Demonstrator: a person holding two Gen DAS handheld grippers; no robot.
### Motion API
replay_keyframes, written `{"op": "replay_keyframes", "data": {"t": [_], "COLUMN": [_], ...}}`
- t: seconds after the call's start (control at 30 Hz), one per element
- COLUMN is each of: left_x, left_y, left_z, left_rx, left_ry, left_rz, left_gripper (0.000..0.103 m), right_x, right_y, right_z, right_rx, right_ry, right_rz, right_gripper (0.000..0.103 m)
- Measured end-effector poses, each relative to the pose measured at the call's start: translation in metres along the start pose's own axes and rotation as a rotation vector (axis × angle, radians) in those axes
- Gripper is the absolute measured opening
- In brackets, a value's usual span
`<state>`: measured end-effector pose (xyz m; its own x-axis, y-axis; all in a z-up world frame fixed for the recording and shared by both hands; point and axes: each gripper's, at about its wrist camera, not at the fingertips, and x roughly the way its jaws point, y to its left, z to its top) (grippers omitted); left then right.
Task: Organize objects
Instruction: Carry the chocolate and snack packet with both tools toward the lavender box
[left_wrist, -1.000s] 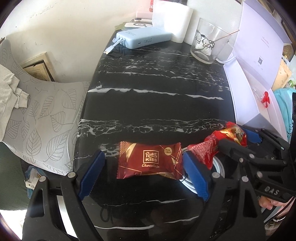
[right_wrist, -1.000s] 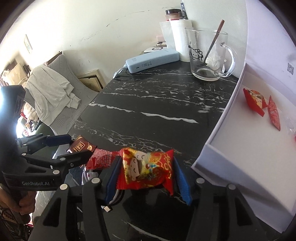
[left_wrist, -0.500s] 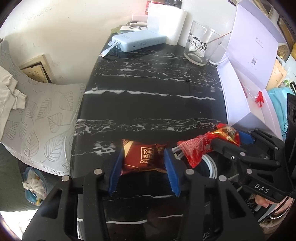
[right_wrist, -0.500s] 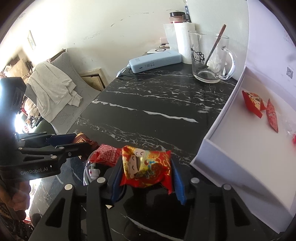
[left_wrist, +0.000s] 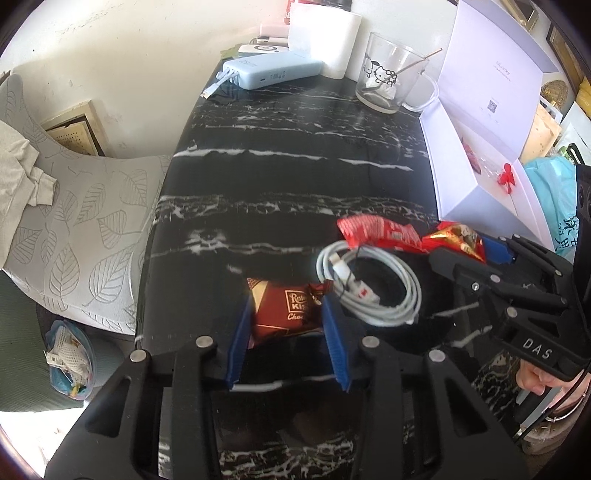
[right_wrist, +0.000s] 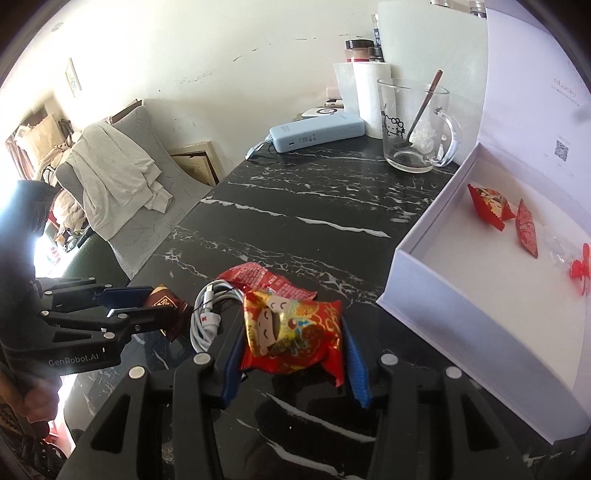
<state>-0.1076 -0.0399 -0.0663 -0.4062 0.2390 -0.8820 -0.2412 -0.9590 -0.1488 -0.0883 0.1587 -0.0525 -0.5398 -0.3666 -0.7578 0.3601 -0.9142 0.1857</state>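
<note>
The left gripper (left_wrist: 288, 326) is clenched on a brown chocolate packet (left_wrist: 286, 314), whose lower end is hidden between the blue pads. Its printed name is cut off by the right pad. The right gripper (right_wrist: 291, 354) grips a red and gold candy packet (right_wrist: 291, 334) near the worktop's (right_wrist: 314, 199) close edge; the packet's underside cannot be seen.

Just beyond both packets lies a coiled white cable (left_wrist: 369, 288), and at its 12 o'clock a flat red wrapper (left_wrist: 376, 232) rests partly over the coil. Whether wrapper and candy packet touch is hard to tell.

At 2 o'clock from the right gripper stands an open white box (right_wrist: 436, 306), its near wall close to the gripper. Inside, two red packets (right_wrist: 487, 203) lie toward the far end; a small red item at the right rim is cut off.

The dark marble middle of the worktop lies bare out to a glass mug (right_wrist: 413, 125) and a blue power bank (right_wrist: 317, 133) at 12 o'clock. The left edge drops to a leaf-patterned cushion (left_wrist: 85, 229).
</note>
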Motion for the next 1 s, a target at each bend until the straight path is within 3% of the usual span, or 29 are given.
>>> {"op": "replay_keyframes", "data": {"t": [0.17, 0.23, 0.3, 0.33, 0.5, 0.6, 0.73, 0.77, 0.8, 0.9, 1.0], "left_x": [-0.007, -0.008, -0.008, -0.008, -0.003, 0.002, 0.0, -0.001, -0.002, -0.005, -0.004], "left_y": [-0.004, -0.006, -0.008, -0.009, -0.028, -0.041, -0.041, -0.041, -0.039, -0.032, -0.03], "left_z": [-0.016, -0.021, -0.025, -0.026, -0.033, -0.038, -0.041, -0.041, -0.041, -0.04, -0.037], "left_rx": [0.007, 0.007, 0.006, 0.009, 0.082, 0.134, 0.108, 0.104, 0.096, 0.078, 0.063], "left_ry": [0.017, 0.023, 0.024, 0.026, 0.033, 0.028, 0.004, -0.004, -0.017, -0.046, -0.029], "left_rz": [-0.041, -0.049, -0.056, -0.053, 0.012, 0.088, 0.094, 0.1, 0.106, 0.112, 0.105], "left_gripper": [0.038, 0.044, 0.061, 0.065, 0.079, 0.081, 0.081, 0.077, 0.065, 0.055, 0.053], "right_x": [-0.013, -0.016, -0.019, -0.02, -0.023, -0.025, -0.026, -0.027, -0.027, -0.029, -0.03], "right_y": [0.003, 0.004, 0.003, 0.003, -0.003, -0.007, -0.011, -0.011, -0.011, -0.009, -0.007], "right_z": [-0.009, -0.012, -0.015, -0.016, -0.02, -0.021, -0.021, -0.021, -0.021, -0.022, -0.02], "right_rx": [-0.012, -0.013, -0.014, -0.013, -0.002, 0.006, 0.016, 0.016, 0.016, 0.009, 0.007], "right_ry": [-0.01, -0.013, -0.013, -0.013, -0.014, -0.016, -0.02, -0.022, -0.023, -0.028, -0.037], "right_rz": [0.001, 0.003, 0.002, 0.001, -0.002, -0.005, -0.002, -0.002, -0.001, 0.004, 0.013], "right_gripper": [0.048, 0.048, 0.048, 0.048, 0.048, 0.048, 0.048, 0.048, 0.048, 0.048, 0.048]}}
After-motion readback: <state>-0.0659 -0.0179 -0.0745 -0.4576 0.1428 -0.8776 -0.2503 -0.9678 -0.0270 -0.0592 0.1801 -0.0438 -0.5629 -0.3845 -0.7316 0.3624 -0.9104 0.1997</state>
